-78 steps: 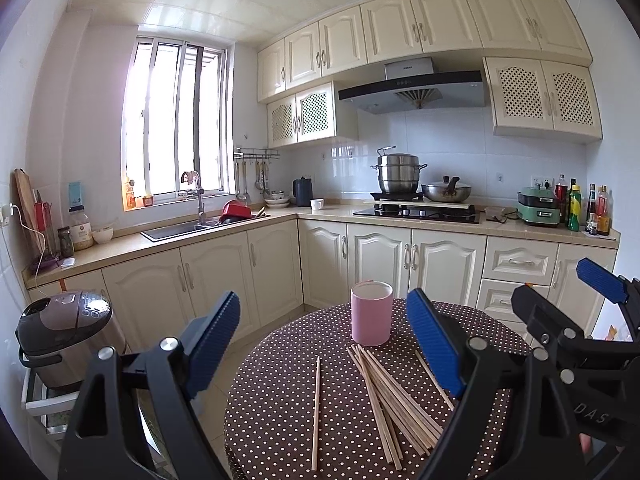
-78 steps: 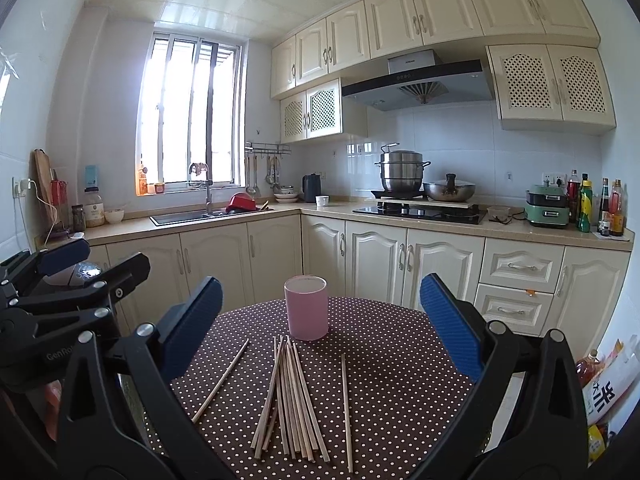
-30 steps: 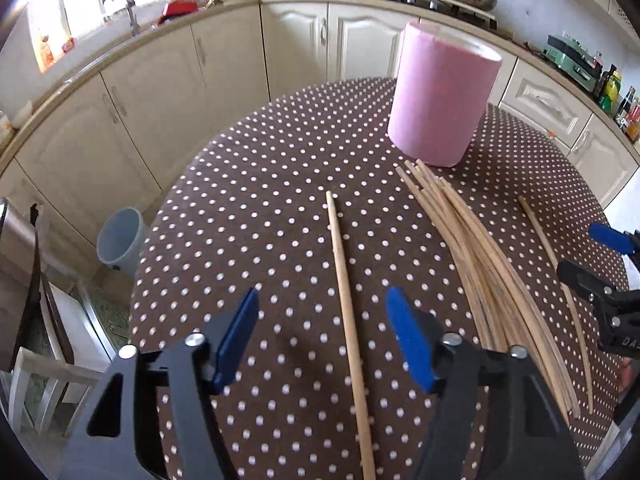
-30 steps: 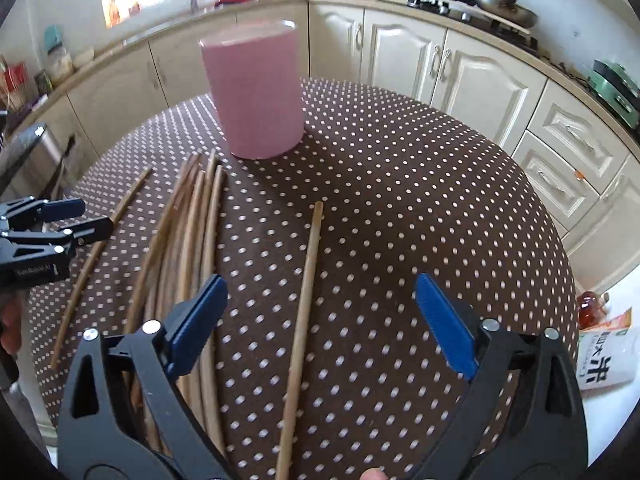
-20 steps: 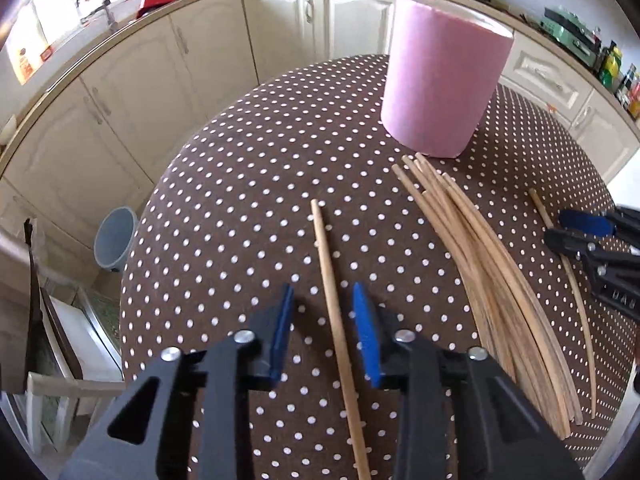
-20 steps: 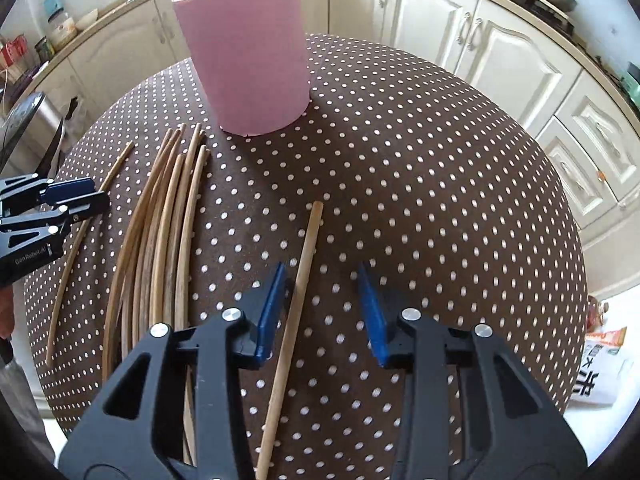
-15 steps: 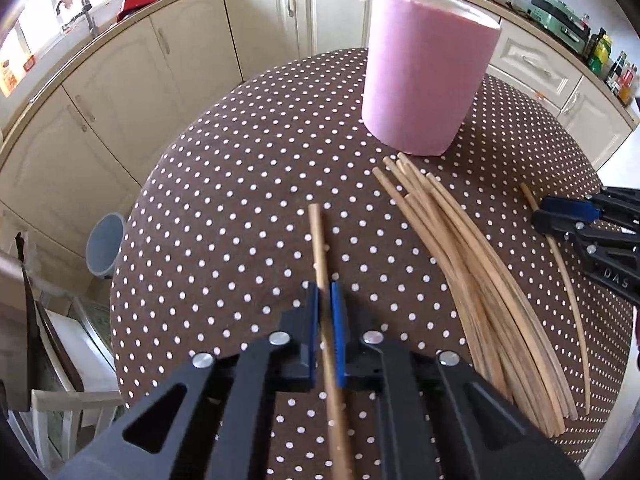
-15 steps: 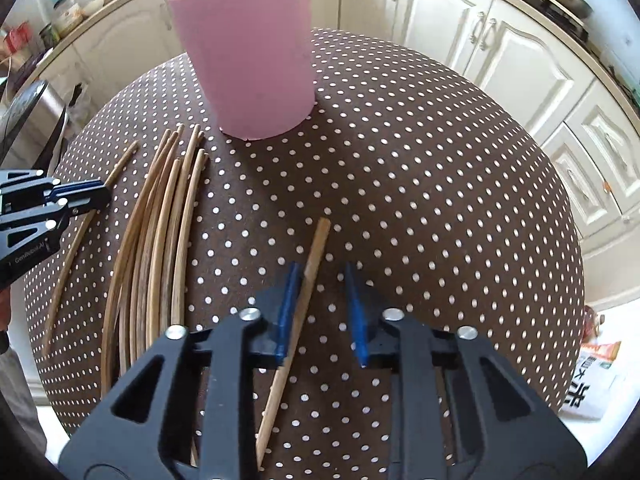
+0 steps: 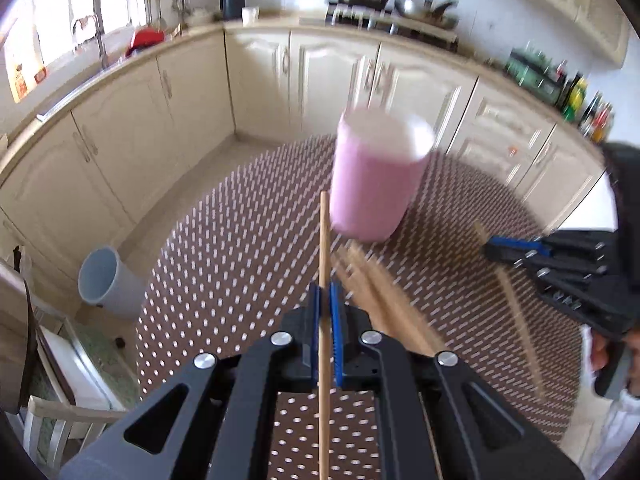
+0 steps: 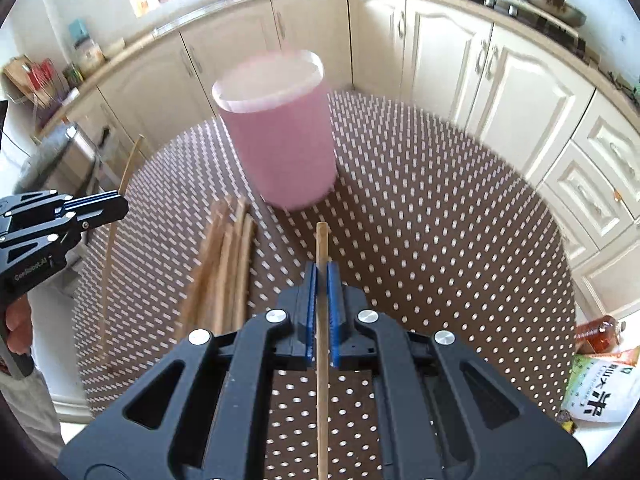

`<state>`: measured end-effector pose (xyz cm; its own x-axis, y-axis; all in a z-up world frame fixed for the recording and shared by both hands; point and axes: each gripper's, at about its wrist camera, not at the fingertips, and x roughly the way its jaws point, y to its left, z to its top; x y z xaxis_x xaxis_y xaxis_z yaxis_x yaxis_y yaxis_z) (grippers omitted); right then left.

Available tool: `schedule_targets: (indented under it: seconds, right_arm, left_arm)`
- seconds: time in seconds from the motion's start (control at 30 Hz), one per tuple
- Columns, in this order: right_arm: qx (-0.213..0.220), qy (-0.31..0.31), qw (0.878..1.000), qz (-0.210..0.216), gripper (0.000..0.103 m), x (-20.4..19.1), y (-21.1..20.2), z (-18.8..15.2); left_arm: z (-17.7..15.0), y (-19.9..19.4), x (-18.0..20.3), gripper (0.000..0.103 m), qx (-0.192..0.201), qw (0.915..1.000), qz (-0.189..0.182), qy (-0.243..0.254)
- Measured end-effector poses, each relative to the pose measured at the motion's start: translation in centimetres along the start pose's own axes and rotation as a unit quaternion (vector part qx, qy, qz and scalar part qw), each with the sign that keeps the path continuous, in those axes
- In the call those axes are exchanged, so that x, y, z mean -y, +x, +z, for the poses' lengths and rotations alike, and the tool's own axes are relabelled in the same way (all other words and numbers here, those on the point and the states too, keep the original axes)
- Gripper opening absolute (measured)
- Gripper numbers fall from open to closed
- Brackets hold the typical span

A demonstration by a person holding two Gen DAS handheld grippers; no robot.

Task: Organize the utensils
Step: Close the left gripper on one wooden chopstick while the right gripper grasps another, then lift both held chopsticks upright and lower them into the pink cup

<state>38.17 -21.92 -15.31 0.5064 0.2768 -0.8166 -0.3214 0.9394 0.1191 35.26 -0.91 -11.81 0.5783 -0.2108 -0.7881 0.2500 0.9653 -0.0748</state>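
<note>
Chopsticks are pinched, one in your left claw [image 9: 325, 292] and one in your right claw [image 10: 322, 272], above the dotted desk [image 10: 440, 240] near the pink cup [image 10: 280, 140].

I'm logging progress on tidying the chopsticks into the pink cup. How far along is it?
Early. Done: nothing can be seen in the pink cup, though its inside is blurred. In hand: the left gripper is shut on one chopstick and the right gripper on another chopstick, both lifted toward the cup. Left: the bundle of chopsticks on the dotted table.
</note>
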Motion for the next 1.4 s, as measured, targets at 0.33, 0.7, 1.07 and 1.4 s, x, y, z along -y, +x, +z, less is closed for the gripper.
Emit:
schedule_targets:
  seconds: [0.33, 0.7, 1.07, 1.4]
  right_arm:
    - [0.129, -0.01, 0.992, -0.001, 0.006, -1.9, -7.7, 2.1]
    - [0.256, 0.003, 0.967, 0.008, 0.006, -3.3, -13.9, 5.7]
    - [0.367, 0.014, 0.93, 0.01, 0.006, -4.0, -14.9, 9.7]
    - [0.394, 0.024, 0.919, 0.005, 0.006, -4.2, -11.8, 11.7]
  left_arm:
    - [2.0, -8.7, 2.1, 0.006, 0.105, 0.994, -0.027, 0.011]
    - [5.1, -13.7, 4.2, 0.006, 0.198, 0.9794, -0.037, 0.005]
    - [10.1, -13.6, 3.5, 0.006, 0.278, 0.9591, -0.035, -0.038]
    - [11.7, -9.7, 2.4, 0.006, 0.281, 0.9581, -0.027, -0.052]
